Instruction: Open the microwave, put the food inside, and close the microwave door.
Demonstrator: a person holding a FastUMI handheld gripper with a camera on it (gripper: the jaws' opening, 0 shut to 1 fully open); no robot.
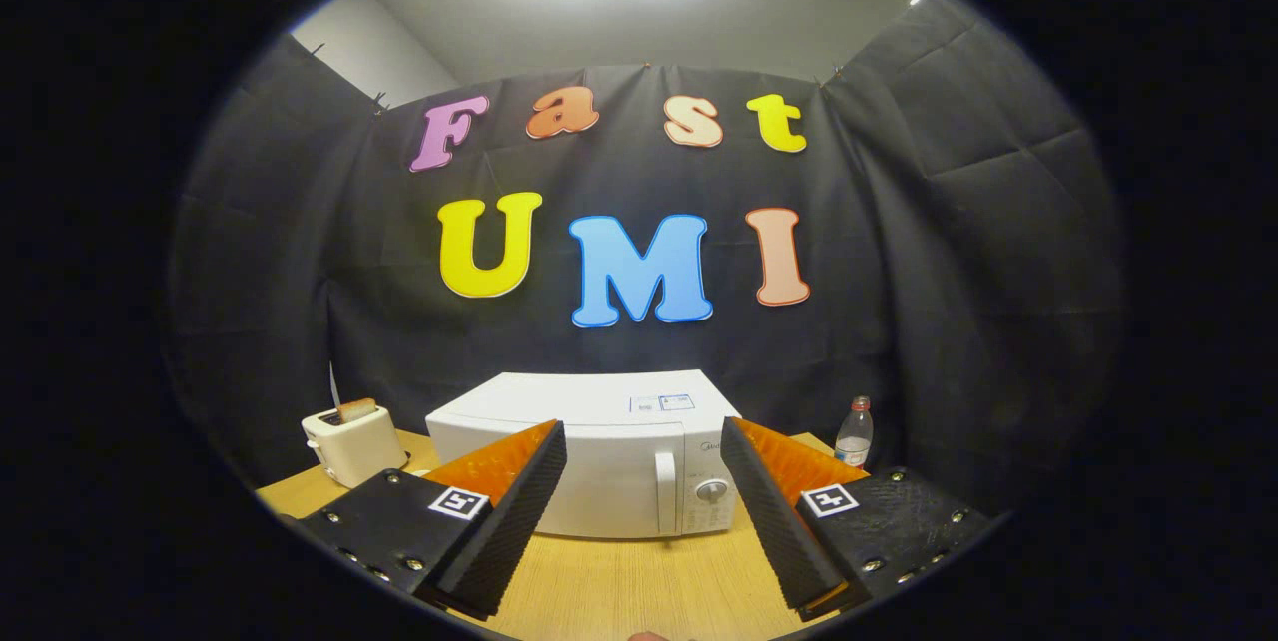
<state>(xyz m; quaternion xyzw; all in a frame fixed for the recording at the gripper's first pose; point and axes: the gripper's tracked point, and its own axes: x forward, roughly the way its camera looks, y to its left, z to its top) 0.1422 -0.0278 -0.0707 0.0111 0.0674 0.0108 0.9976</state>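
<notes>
Gripper (644, 491): ridged pads, square tags, screws.

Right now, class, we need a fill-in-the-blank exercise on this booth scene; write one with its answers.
1. The microwave door is ____.
2. The gripper fingers are spread ____, holding nothing.
3. The toaster has ____ sticking out of its slot.
4. The bottle stands on the wooden ____.

Answers: closed; open; toast; table

You have one white microwave (599, 461) ahead of you, with one door handle (665, 491) and one round dial (711, 490). One white toaster (351, 443) stands on the one wooden table (619, 586), holding one slice of toast (356, 409). One plastic bottle (854, 433) is there. Your one gripper (644, 511) shows two fingers (519, 511), spread apart.
</notes>
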